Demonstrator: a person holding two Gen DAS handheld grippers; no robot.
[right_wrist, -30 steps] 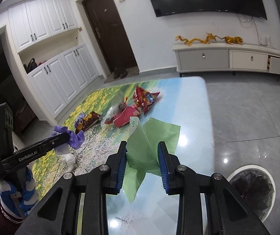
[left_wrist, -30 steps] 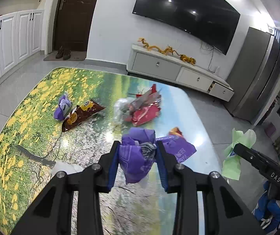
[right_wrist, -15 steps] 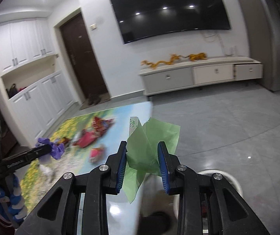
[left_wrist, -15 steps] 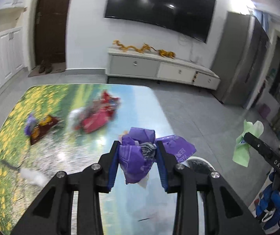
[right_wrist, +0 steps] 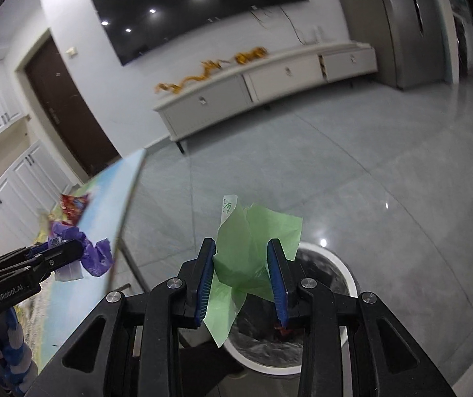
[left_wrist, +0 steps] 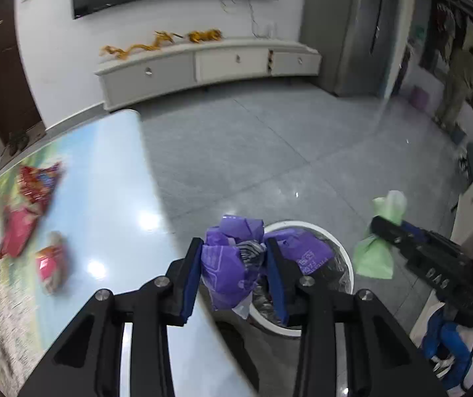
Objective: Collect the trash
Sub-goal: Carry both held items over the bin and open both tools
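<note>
Both grippers now hang past the table's edge, where a second ago they looked out over the printed tabletop and its scattered wrappers; the white-rimmed trash bin (left_wrist: pixel 315 231), seen then only at the corner of the right wrist view, lies directly beneath each pair of fingers. The table (left_wrist: pixel 110 178) has slid to the left of both views, with the red snack packets (left_wrist: pixel 34 198) on it blurred. The left gripper (left_wrist: pixel 234 271) has its blue pads pressed on a crumpled purple wrapper (left_wrist: pixel 226 264), the jaws starting to ease apart with the wrapper between them; a purple flap spills past the right finger over the bin's rim. The right gripper (right_wrist: pixel 241 278) pinches a green paper sheet (right_wrist: pixel 253 241) at a narrow spread, the sheet standing up above the pads and drooping below them toward the bin's dark liner (right_wrist: pixel 322 274). Each gripper shows in the other's view: the right one with its green sheet at the right of the left wrist view, the left one with its purple wrapper at the left of the right wrist view, by the table's edge.
</note>
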